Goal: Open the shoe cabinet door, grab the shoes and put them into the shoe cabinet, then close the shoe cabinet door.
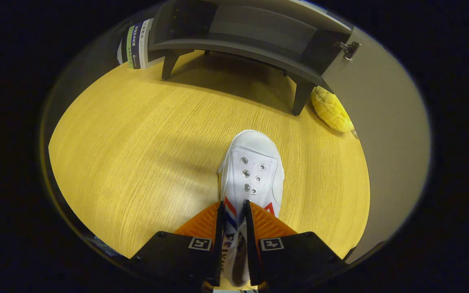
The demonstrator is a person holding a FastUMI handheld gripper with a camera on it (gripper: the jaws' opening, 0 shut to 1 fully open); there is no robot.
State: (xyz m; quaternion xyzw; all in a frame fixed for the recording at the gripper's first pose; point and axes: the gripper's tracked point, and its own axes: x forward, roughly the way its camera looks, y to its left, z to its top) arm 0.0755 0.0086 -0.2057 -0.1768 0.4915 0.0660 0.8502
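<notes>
White shoe [250, 175] pinched by its side wall in nearly closed claw [233, 209].

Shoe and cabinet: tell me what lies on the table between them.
Nothing: in the gripper view, bare wooden tabletop runs from the toe of the white shoe, held by the gripper, to the open shoe cabinet.

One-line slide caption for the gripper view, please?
Tongs shut on white shoe above wooden table, open shoe cabinet ahead.
</notes>
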